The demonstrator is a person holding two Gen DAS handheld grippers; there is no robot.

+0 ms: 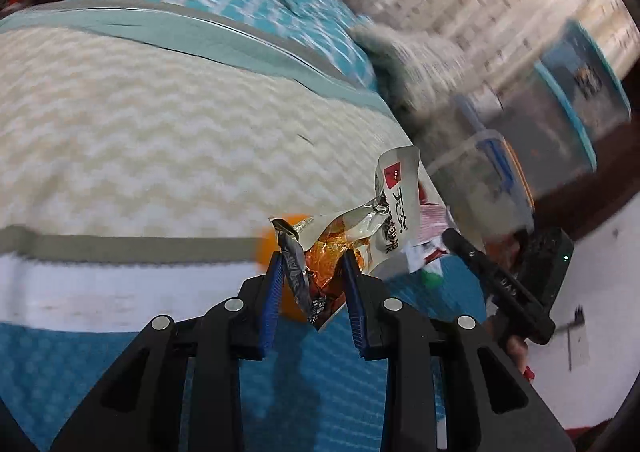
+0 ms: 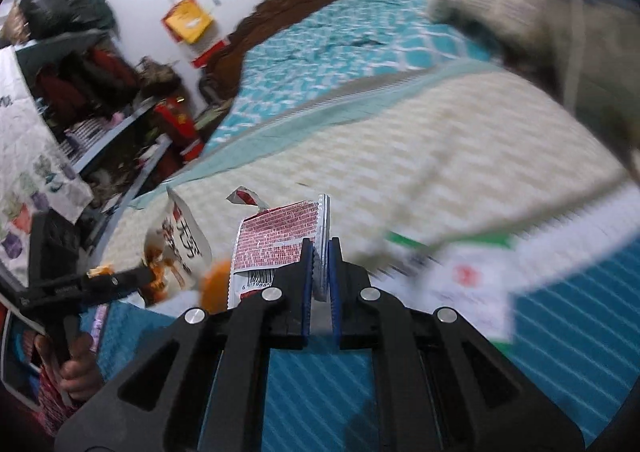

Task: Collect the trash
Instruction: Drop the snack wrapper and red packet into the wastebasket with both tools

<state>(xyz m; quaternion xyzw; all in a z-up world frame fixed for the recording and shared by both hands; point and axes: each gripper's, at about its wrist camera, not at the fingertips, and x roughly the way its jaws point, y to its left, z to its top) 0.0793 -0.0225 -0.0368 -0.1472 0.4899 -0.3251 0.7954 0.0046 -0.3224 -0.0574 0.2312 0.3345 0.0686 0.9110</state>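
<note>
carrying trash off bed (image 2: 400, 139): your left tongs (image 1: 310, 268) clamped on crumpled snack wrapper (image 1: 360, 228), right tongs (image 2: 320, 264) pinching red sachet (image 2: 276, 240) edge. keep both squeezed; sachet hold thin, move smoothly.

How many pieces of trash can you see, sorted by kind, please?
Snack wrappers held in grippers: 2, the crumpled wrapper and the red-printed packet
Orange peel pieces: 1
White paper with green edge on the bed: 1
Total: 4
</note>
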